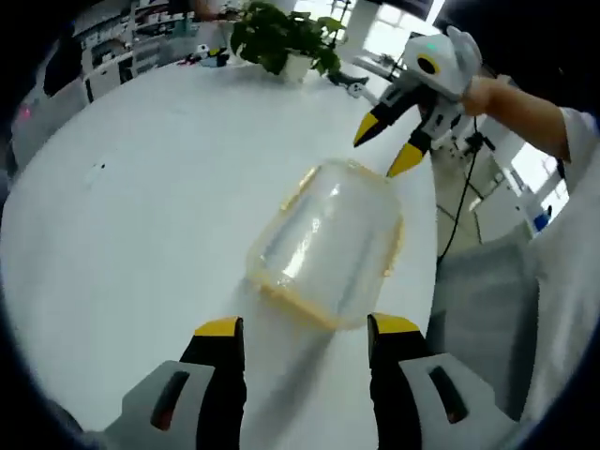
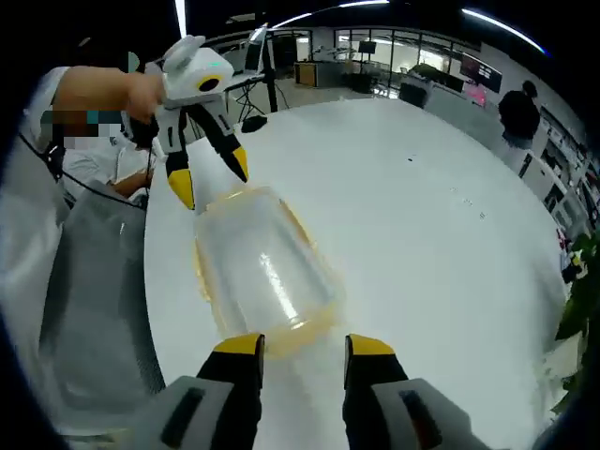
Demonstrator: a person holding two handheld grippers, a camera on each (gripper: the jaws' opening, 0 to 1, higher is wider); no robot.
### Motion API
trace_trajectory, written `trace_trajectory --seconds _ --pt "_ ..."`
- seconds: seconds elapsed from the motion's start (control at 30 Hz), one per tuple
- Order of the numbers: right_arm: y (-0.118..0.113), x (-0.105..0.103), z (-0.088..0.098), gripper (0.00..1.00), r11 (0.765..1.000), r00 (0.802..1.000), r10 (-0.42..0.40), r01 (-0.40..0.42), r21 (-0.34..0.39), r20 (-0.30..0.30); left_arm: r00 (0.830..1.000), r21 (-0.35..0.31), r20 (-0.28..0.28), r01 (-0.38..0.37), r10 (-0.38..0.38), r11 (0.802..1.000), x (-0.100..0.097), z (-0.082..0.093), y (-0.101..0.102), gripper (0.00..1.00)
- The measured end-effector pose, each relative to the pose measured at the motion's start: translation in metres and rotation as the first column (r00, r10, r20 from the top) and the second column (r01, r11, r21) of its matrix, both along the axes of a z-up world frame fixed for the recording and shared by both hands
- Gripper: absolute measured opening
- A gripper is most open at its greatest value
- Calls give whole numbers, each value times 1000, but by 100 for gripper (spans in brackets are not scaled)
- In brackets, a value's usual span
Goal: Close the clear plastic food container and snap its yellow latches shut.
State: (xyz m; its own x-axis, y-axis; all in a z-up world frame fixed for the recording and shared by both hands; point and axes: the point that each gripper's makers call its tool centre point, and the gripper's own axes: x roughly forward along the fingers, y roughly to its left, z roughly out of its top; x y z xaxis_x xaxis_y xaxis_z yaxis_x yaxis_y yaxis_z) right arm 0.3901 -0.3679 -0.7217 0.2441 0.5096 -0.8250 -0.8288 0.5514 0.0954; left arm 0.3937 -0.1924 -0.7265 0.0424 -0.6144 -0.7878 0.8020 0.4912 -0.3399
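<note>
Two claws bracket the clear container (image 1: pixel 325 246), which lies on the white bench (image 1: pixel 141 234) with its long axis running between them: our left claw (image 1: pixel 305 330) and right claw (image 2: pixel 302 349) both released, grasping nothing, equally near its short ends.

clear container (image 1: pixel 326 246) with yellow trim on a plain white surface (image 1: pixel 159 187), grippers are white-grey with black jaws, yellow tips, green plant (image 1: pixel 281 36) at 12 o'clock

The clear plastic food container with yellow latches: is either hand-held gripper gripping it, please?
No, both open hand-held grippers flank the container without clamping.
</note>
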Motion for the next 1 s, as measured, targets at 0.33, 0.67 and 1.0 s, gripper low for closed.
trace_trajectory --seconds 0.33,0.67,1.0 --pt "4 -4 -11 31 960 948 -268 278 40 -171 966 -20 -99 -240 237 971 5 -3 -6 45" --pt "13 -4 -13 35 943 923 -323 333 12 -208 951 -6 -114 -292 289 957 1 -10 -14 45" --pt "22 -4 -16 35 932 903 -341 361 29 -262 945 0 -100 -312 310 950 2 -12 -19 37"
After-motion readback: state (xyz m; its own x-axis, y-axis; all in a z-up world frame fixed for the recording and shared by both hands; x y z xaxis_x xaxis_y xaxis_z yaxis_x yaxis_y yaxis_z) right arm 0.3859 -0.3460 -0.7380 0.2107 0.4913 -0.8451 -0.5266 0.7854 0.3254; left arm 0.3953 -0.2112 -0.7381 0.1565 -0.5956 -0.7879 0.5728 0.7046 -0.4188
